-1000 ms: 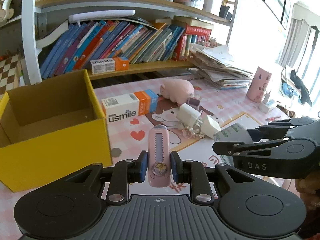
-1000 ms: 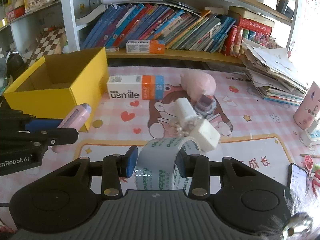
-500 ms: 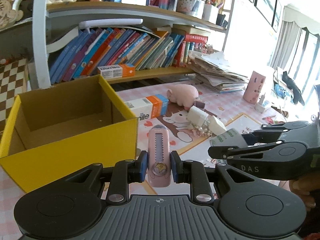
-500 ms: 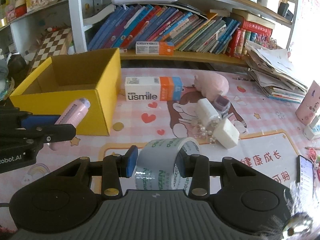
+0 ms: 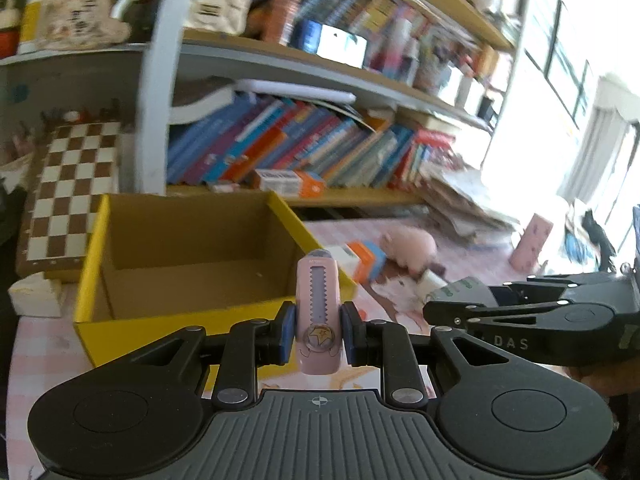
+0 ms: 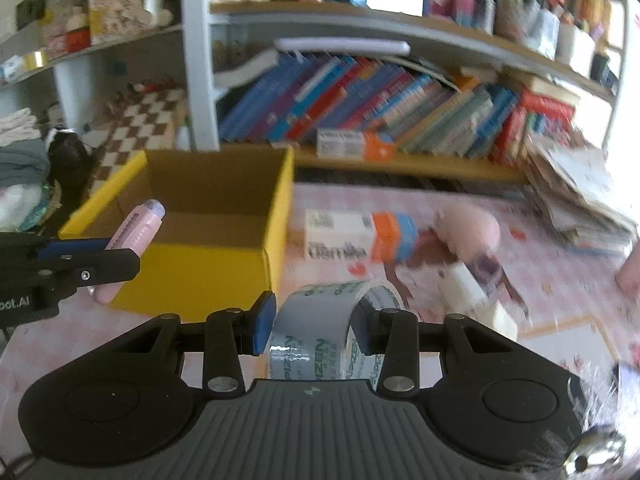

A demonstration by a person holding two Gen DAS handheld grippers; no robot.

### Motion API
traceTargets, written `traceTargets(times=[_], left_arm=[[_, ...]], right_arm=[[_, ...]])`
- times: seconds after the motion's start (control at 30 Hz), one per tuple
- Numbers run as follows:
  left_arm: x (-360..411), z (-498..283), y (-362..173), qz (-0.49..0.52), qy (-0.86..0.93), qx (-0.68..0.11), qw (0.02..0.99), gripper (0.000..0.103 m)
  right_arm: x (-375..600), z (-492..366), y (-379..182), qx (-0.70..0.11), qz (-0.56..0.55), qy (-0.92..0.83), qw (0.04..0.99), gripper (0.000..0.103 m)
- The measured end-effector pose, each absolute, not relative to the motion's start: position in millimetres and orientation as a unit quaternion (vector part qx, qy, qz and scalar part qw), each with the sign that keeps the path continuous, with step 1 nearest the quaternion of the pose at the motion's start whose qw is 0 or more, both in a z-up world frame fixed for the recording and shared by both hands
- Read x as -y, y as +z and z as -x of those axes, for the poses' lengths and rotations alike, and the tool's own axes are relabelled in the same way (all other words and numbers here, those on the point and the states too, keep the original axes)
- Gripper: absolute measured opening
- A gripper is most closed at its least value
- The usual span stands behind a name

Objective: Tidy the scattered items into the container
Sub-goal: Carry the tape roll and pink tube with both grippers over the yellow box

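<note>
Item: pink utility knife (image 5: 318, 312), clamped lengthwise in left gripper (image 5: 317, 330), tip toward yellow box (image 5: 192, 312) at 11 o'clock (open top up, ready for drop-in).
Item: tape roll (image 6: 320, 340), pinched across its width by right gripper (image 6: 316, 330); box at 10 o'clock.

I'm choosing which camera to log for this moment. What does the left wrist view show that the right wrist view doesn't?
Only the left wrist view shows the star sticker and toothed slider on the pink utility knife between the left tool pads. Only the right wrist view shows the tape roll face-on in the right tool. Both show the yellow box, open and with nothing seen inside, and the toothpaste carton on the table.
</note>
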State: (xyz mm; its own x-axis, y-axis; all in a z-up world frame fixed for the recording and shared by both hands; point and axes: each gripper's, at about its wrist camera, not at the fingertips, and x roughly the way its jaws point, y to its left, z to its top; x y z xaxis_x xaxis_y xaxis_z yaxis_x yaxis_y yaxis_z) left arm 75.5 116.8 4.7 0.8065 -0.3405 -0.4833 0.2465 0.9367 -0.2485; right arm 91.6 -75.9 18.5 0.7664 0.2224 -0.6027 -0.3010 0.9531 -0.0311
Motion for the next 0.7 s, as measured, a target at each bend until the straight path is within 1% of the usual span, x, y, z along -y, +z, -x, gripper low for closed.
traceTargets(times=[0.1, 0.43, 0.6, 0.7], left_arm=[[-130, -81, 8, 0.103, -0.140, -0.262, 0.949, 0.023], [-160, -97, 28, 0.092, -0.090, -0.231, 0.964, 0.023], [-167, -127, 33, 0.066, -0.075, -0.236, 0.967, 0.023], [-169, -148, 24, 0.061, -0.066, -0.257, 0.962, 0.023]], right_arm=[[65, -101, 30, -0.296, 0.073, 0.159, 0.939, 0.038], [21, -143, 55, -0.263, 0.108, 0.242, 0.928, 0.038], [-5, -161, 58, -0.256, 0.133, 0.283, 0.914, 0.038], [-18, -172, 56, -0.258, 0.148, 0.298, 0.907, 0.038]])
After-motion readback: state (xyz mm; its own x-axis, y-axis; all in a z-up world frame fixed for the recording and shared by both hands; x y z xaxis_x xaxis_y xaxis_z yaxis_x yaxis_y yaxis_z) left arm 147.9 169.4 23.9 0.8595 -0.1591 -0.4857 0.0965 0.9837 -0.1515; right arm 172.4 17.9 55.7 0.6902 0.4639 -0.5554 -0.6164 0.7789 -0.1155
